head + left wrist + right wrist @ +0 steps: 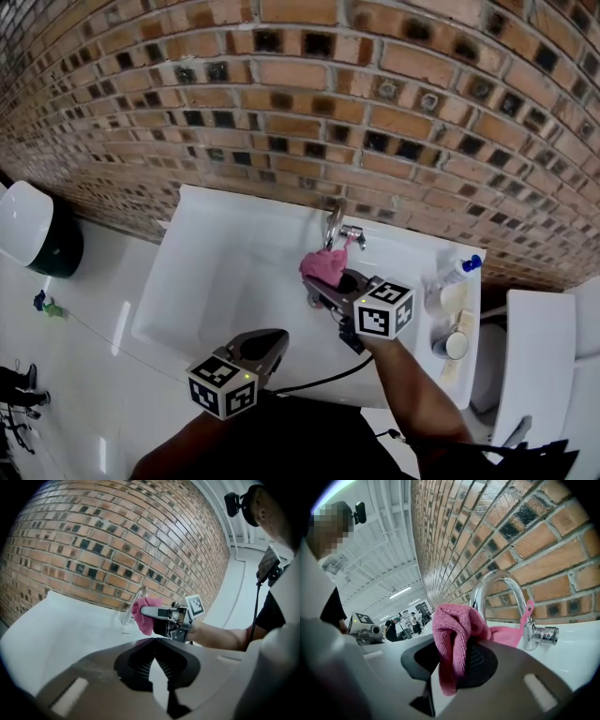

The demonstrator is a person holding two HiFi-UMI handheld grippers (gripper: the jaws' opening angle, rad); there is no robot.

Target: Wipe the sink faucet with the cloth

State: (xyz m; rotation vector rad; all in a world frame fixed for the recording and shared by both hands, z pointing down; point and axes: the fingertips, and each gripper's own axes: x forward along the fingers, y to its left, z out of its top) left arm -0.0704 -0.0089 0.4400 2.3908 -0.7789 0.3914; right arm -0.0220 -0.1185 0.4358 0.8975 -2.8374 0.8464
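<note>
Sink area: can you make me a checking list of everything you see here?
Surface: white sink, basin bare.
Job's things: pink cloth touching the faucet.
Clutter: blue-capped bottle and round container on the sink's right ledge.
Grippers: right tool shut on cloth; left tool shut, empty, away from the faucet.
Cables: black cable below the right tool.
Surroundings: brick wall behind; white-lidded bin on the left.

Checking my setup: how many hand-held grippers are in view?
2. The right hand-held gripper is at the faucet, shut on the pink cloth. The left hand-held gripper hangs by the front edge of the sink, shut on nothing.
</note>
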